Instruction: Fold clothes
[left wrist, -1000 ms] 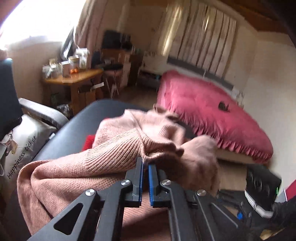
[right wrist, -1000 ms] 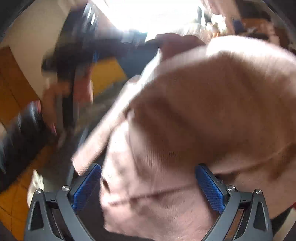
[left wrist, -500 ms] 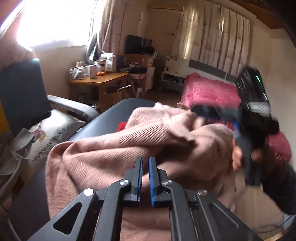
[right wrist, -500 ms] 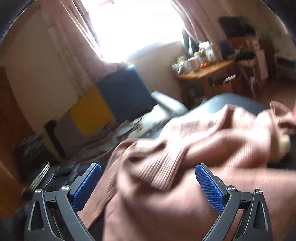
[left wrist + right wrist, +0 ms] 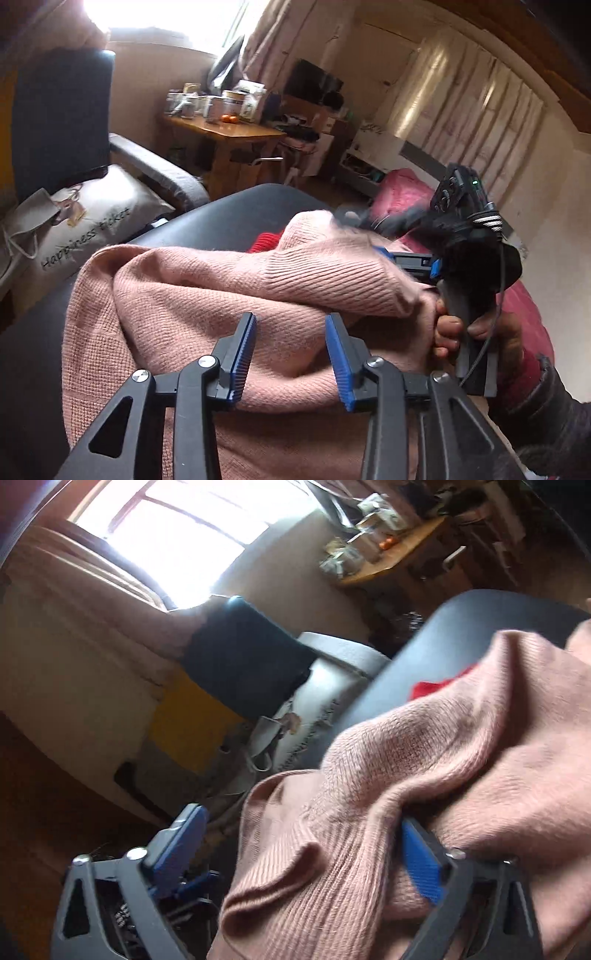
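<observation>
both hand-held grippers gape wide over the pink sweater, gripping nothing.

Black linkage arms with silver screws carry blue ribbed pads on the left hand-held gripper; the right hand-held gripper matches, its holder wearing a dark sleeve.

Daylight: window blown out, glare. Interior dim, warm. Fisheye bending, dark corners. Right view motion-blurred.
</observation>
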The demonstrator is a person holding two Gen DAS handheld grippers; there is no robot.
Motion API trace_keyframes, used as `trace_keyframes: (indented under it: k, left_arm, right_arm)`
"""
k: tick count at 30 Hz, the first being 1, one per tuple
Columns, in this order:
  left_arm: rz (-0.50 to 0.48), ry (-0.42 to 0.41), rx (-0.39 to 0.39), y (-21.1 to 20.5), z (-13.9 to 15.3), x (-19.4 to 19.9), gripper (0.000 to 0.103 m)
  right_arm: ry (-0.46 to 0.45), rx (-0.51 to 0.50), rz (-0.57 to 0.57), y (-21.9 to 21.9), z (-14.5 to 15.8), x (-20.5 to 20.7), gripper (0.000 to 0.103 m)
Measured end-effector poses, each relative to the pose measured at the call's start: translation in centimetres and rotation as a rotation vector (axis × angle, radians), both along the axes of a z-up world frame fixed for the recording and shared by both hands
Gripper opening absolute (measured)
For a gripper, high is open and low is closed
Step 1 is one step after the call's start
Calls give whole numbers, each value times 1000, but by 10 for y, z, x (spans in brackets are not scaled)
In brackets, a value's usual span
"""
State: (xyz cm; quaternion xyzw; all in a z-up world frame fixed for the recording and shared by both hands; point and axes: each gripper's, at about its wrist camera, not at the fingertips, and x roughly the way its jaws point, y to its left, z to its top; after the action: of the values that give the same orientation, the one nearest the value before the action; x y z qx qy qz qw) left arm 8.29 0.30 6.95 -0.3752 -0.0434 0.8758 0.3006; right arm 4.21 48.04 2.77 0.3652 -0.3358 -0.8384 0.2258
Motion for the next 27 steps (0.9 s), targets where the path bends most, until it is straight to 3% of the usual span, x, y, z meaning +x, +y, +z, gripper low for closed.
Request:
trace_keyframes:
  k: [2, 4, 8, 13, 20, 23, 27]
  left_arm:
    - [3, 95, -127, 6, 5, 6, 39]
    - [-60, 208, -274, 16, 11, 15, 38]
    - [-183, 252, -383, 39, 11, 12, 39]
    - [-338, 307, -520, 67, 10, 9, 39]
    - [-558, 380, -712, 107, 8, 5, 39]
    - [-663, 372, -794, 124, -10, 0, 39]
    - [-786, 340, -874, 148, -38, 0, 39]
  right_arm:
    - [-37, 13, -9, 0, -12, -8, 14]
    - [-13, -83, -4, 11, -27, -1, 14]
    - [128, -334, 127, 23, -26, 42, 14]
    - [197, -461, 263, 23, -26, 72, 11]
    - [136, -408, 209, 41, -54, 79, 8]
    - [151, -401, 221, 37, -59, 73, 10]
    - [188, -320, 237, 24, -60, 67, 11]
